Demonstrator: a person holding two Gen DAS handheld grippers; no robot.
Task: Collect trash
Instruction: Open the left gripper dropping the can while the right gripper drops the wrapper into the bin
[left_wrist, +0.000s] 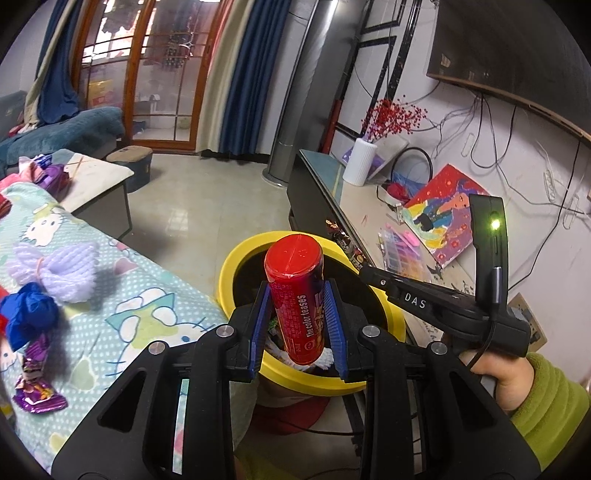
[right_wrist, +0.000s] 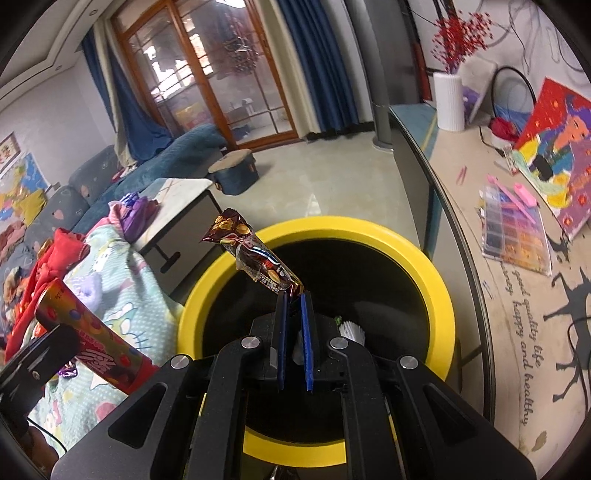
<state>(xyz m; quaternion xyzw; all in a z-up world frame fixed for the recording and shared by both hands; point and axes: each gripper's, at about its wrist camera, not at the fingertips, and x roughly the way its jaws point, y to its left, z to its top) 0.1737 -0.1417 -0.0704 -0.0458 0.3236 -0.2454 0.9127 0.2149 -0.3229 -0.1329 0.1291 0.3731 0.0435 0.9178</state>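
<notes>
My left gripper (left_wrist: 297, 295) is shut on a red candy tube (left_wrist: 297, 291) with a red cap, which stands upright over the mouth of the yellow-rimmed bin (left_wrist: 227, 273). The right gripper (right_wrist: 294, 295) is shut on the end of a brown snack wrapper (right_wrist: 247, 251), which sticks up and left over the same bin (right_wrist: 439, 291). In the left wrist view the right gripper's body (left_wrist: 443, 302) and the hand in a green sleeve (left_wrist: 517, 380) reach in from the right. The tube (right_wrist: 99, 339) shows at the lower left of the right wrist view. White paper (right_wrist: 352, 328) lies inside the bin.
A table with a cartoon-print cloth (left_wrist: 155, 295) lies left of the bin, bearing a purple wrapper (left_wrist: 35, 387), a blue crumpled piece (left_wrist: 29, 317) and a lilac bow (left_wrist: 66, 269). A low TV cabinet (right_wrist: 480, 295) with a bead box, a painting and a white vase runs along the right.
</notes>
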